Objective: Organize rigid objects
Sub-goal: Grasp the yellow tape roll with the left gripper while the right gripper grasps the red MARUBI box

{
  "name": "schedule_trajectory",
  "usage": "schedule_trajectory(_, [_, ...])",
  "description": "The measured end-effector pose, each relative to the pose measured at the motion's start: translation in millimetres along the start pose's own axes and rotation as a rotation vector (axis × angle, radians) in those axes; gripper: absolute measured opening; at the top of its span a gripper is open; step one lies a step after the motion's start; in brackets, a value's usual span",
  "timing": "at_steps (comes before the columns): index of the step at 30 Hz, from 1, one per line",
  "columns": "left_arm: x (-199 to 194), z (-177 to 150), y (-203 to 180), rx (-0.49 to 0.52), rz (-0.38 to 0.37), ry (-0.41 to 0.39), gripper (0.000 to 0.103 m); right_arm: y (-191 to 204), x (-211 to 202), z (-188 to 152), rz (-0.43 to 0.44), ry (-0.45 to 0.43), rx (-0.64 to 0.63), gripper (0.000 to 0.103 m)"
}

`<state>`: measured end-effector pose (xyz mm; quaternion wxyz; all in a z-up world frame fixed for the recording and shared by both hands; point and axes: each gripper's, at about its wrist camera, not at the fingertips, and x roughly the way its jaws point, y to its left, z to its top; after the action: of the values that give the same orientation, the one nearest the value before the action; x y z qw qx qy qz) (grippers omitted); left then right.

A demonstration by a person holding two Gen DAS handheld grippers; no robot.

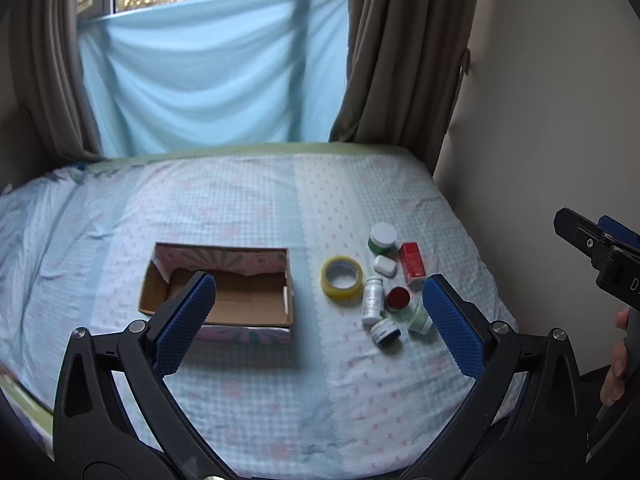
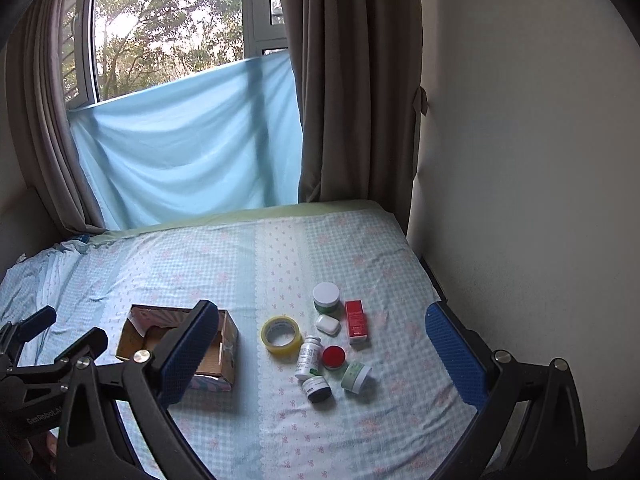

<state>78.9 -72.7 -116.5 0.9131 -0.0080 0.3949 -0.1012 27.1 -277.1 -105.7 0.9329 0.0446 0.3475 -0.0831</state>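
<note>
Here, both grippers are hovering above the bed, and nothing is sitting between the blue pads of either one. The left gripper is holding its jaws wide apart, one pad over the near edge of the cardboard box and the other just beside the cluster of small items. The right gripper is likewise spreading its jaws wide, framing the same cluster from its own side.

The box is lying open on the checked sheet, left of the items, and its inside is showing only bare cardboard. To its right a roll of yellow tape is lying flat. Beyond it a white-lidded green jar is standing farthest from the cameras, with a small white case just in front and a red carton lying beside them. Nearer, a white bottle is lying on its side, touching or nearly touching a red-lidded tin. A dark little jar and a pale green jar are tipped over at the near edge of the group — their labels are too blurred to read.

A light blue cloth is hanging across the window behind the bed, between brown curtains.
</note>
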Motion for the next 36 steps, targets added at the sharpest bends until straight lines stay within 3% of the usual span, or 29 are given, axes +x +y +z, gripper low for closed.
schedule_trajectory(11, [199, -21, -47, -0.099, 0.007, 0.282, 0.102, -61, 157, -9, -0.040, 0.158, -0.005, 0.103])
schedule_trajectory(21, [379, -60, -56, -0.121, 0.042, 0.450, 0.103, -81, 317, -46, -0.041, 0.339, 0.035, 0.103])
schedule_trajectory(28, [451, -89, -45, -0.149, 0.053, 0.515, 0.102, -81, 410, -83, -0.038, 0.441, 0.015, 0.103])
schedule_trajectory(36, [493, -93, -41, -0.163, 0.073, 0.535, 0.102, -80, 463, -97, -0.080, 0.523, -0.004, 0.102])
